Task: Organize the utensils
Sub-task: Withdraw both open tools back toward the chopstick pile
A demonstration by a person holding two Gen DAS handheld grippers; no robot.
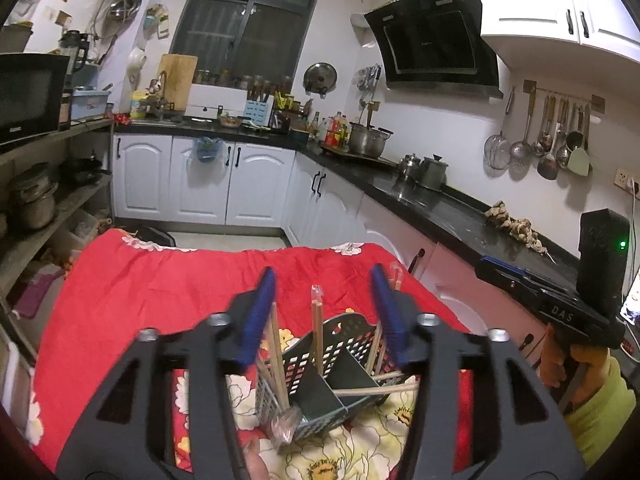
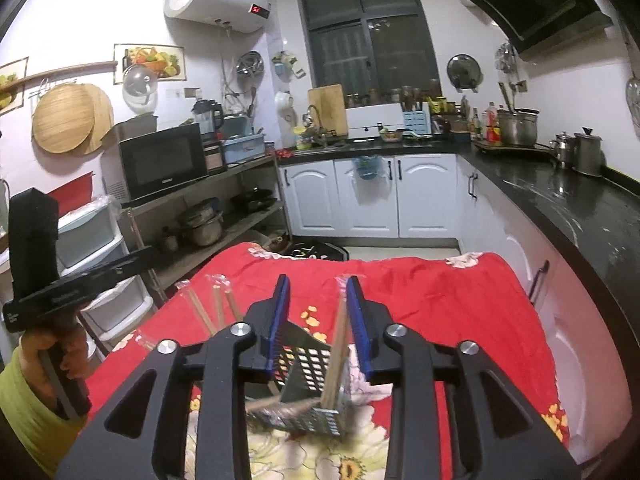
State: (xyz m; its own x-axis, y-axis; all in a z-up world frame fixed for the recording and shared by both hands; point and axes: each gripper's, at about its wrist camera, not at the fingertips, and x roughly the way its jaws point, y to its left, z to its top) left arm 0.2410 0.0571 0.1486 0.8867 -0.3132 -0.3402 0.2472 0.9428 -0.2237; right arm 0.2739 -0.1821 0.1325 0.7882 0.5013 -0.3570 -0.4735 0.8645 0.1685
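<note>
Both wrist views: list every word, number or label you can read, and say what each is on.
"DAS": white letters on the black body of the right tool, seen from the left wrist.
Red digits on the water heater display: lit, too blurred to read.
Range hood brand mark: too small to read.
Microwave badge: too small to read.
White lettering on the left tool body: blurred, unreadable.

Perforated plastic caddy (image 1: 340,364), seemingly wooden chopsticks (image 1: 318,332), floral cloth (image 1: 160,280)

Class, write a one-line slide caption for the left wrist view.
Open left gripper above a dark utensil basket of wrapped chopsticks on a red floral cloth.
</note>
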